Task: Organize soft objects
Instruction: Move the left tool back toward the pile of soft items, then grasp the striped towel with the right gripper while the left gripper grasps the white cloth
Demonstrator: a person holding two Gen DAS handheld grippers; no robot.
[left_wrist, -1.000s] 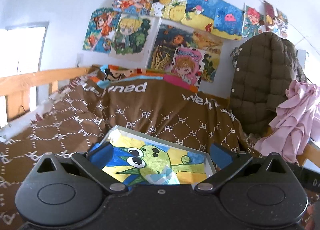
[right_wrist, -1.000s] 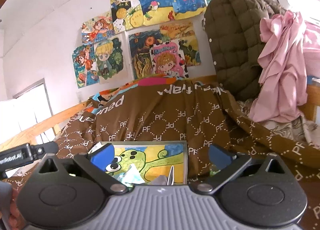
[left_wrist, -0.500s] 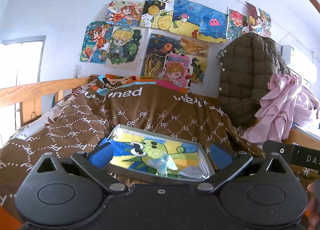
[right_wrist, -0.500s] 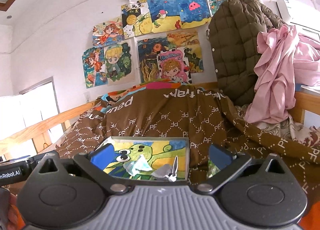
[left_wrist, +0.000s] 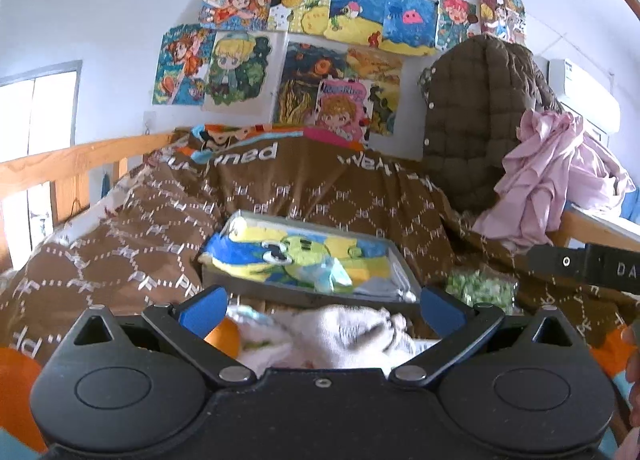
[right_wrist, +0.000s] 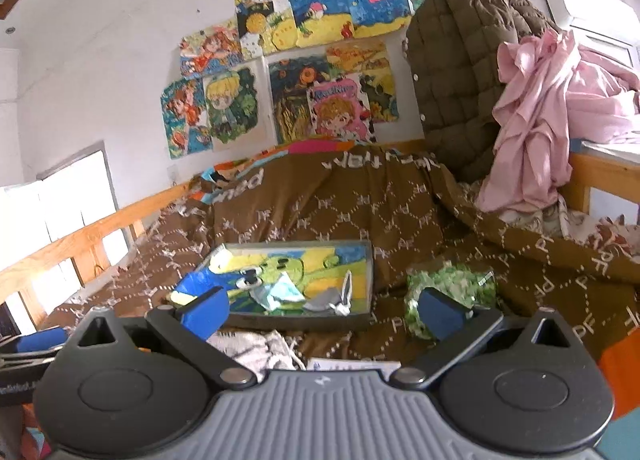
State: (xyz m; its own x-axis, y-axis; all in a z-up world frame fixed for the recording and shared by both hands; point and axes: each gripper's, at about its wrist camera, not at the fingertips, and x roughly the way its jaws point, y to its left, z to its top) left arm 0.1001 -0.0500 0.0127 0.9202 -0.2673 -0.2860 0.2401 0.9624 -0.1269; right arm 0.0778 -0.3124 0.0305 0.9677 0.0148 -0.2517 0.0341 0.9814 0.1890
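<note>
Two grippers are hovering low over the bed, both with fingers spread wide and holding nothing. On the left, the left gripper (left_wrist: 322, 306) is pointing at a crumpled white cloth (left_wrist: 344, 330) lying just in front of the shallow grey tray (left_wrist: 308, 294) with the cartoon-print lining; an orange ball (left_wrist: 224, 336) is sitting beside it. Further right, a green patterned bundle (right_wrist: 452, 288) is lying on the brown quilt (right_wrist: 320, 211), behind the right gripper (right_wrist: 322, 310). Probably the cloth goes first: pinching a thick fold, lifting clear of the rim.
</note>
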